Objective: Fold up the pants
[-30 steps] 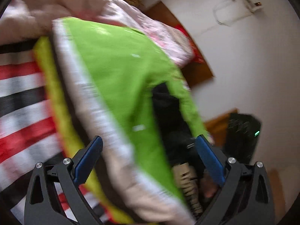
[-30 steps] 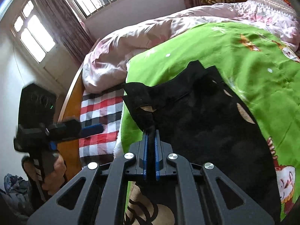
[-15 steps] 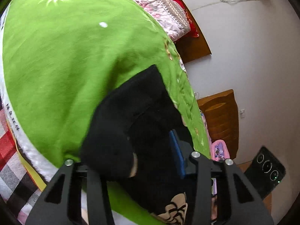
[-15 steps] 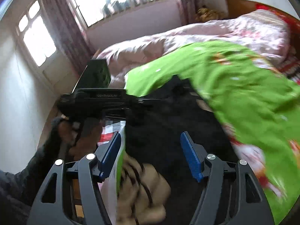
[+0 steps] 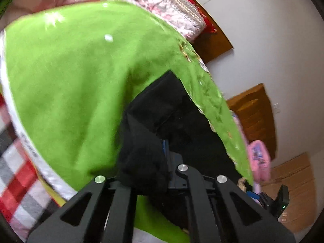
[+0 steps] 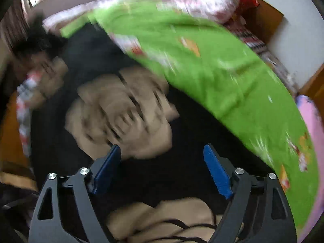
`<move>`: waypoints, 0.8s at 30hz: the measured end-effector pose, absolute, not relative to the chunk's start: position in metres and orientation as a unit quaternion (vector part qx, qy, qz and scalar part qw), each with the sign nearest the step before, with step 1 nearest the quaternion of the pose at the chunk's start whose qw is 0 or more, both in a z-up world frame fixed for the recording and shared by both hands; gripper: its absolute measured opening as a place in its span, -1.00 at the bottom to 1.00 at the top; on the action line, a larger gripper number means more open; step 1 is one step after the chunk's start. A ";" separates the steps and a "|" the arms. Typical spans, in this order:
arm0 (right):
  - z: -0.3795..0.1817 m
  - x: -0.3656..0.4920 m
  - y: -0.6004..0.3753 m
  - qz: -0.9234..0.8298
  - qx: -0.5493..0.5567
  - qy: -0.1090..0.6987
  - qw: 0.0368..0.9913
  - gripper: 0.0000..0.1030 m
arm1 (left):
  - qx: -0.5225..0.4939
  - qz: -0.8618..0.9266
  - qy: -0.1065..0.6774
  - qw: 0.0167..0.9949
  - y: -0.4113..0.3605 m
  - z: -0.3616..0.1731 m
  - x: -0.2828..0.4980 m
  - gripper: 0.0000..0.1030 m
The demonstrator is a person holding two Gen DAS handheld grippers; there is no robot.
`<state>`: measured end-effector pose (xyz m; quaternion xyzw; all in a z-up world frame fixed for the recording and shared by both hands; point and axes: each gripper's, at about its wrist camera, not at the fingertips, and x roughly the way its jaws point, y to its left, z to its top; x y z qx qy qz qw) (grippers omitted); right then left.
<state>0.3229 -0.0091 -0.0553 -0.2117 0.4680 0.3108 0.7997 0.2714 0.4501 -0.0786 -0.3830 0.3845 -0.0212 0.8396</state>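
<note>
The black pants [image 5: 168, 109] lie on a green blanket [image 5: 77, 77] on the bed. My left gripper [image 5: 162, 147] is shut on a bunched edge of the black cloth, which drapes over its left finger. In the blurred right wrist view, the pants [image 6: 182, 174] with a beige printed patch [image 6: 125, 113] spread below my right gripper [image 6: 162, 160]. Its jaws are opening, and its blue pads [image 6: 216, 172] stand wide apart above the cloth without pressing on it. The right gripper [image 5: 280, 200] also shows at the lower right of the left wrist view.
A pink floral quilt [image 5: 162, 6] is heaped at the far side of the bed. A red, white and black checked sheet [image 5: 18, 182] lies at the left. A wooden headboard [image 5: 212, 40] meets the white wall. A pink object [image 5: 259, 162] sits by the bed's right edge.
My left gripper went from open to shut on the edge of the black pants. My right gripper let go of the pants, opened wide and swept along them over the beige print.
</note>
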 end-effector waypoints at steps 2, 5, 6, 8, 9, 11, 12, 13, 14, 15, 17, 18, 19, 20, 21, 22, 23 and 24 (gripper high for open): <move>-0.063 0.333 -0.026 0.318 -0.159 0.493 0.794 0.69 | -0.375 -0.013 0.376 0.847 0.454 -0.066 0.272 -0.94; -0.060 0.334 -0.045 0.263 -0.143 0.498 0.814 0.68 | -0.358 -0.003 0.388 0.849 0.452 -0.060 0.279 -0.94; -0.055 0.329 -0.051 0.273 -0.120 0.493 0.818 0.68 | -0.339 0.007 0.401 0.851 0.447 -0.060 0.283 -0.94; -0.043 0.310 -0.063 0.321 -0.067 0.476 0.816 0.68 | -0.331 0.016 0.418 0.846 0.445 -0.067 0.284 -0.93; -0.042 0.303 -0.065 0.333 -0.064 0.476 0.811 0.69 | -0.333 0.017 0.421 0.844 0.448 -0.070 0.280 -0.93; -0.051 0.293 -0.064 0.321 -0.097 0.483 0.809 0.70 | -0.341 0.026 0.421 0.840 0.451 -0.070 0.279 -0.93; -0.064 0.291 -0.064 0.303 -0.123 0.493 0.806 0.71 | -0.338 0.032 0.421 0.841 0.450 -0.067 0.281 -0.93; -0.070 0.290 -0.065 0.304 -0.131 0.488 0.808 0.73 | -0.329 0.045 0.421 0.844 0.445 -0.061 0.283 -0.93; -0.068 0.286 -0.069 0.309 -0.132 0.473 0.814 0.73 | -0.317 0.061 0.418 0.849 0.438 -0.051 0.283 -0.93; -0.067 0.285 -0.075 0.301 -0.126 0.480 0.815 0.72 | -0.306 0.069 0.413 0.855 0.432 -0.041 0.281 -0.93; -0.050 0.279 -0.096 0.284 -0.095 0.453 0.840 0.72 | -0.261 0.066 0.384 0.883 0.399 0.001 0.276 -0.93; -0.038 0.273 -0.110 0.285 -0.068 0.433 0.852 0.72 | -0.233 0.058 0.367 0.899 0.376 0.026 0.273 -0.93; -0.026 0.267 -0.126 0.280 -0.043 0.415 0.865 0.72 | -0.212 0.045 0.352 0.910 0.355 0.045 0.271 -0.93; -0.013 0.258 -0.146 0.267 -0.013 0.389 0.882 0.73 | -0.184 0.021 0.333 0.925 0.324 0.069 0.267 -0.93; -0.001 0.246 -0.171 0.251 0.019 0.362 0.897 0.75 | -0.164 0.006 0.325 0.931 0.302 0.083 0.266 -0.93; 0.007 0.236 -0.194 0.238 0.049 0.342 0.908 0.75 | -0.124 -0.014 0.314 0.941 0.263 0.102 0.263 -0.93; 0.013 0.228 -0.209 0.226 0.070 0.330 0.914 0.75 | -0.089 -0.029 0.302 0.949 0.228 0.115 0.259 -0.93; 0.017 0.213 -0.237 0.203 0.100 0.312 0.923 0.76 | -0.065 -0.044 0.294 0.953 0.201 0.122 0.256 -0.93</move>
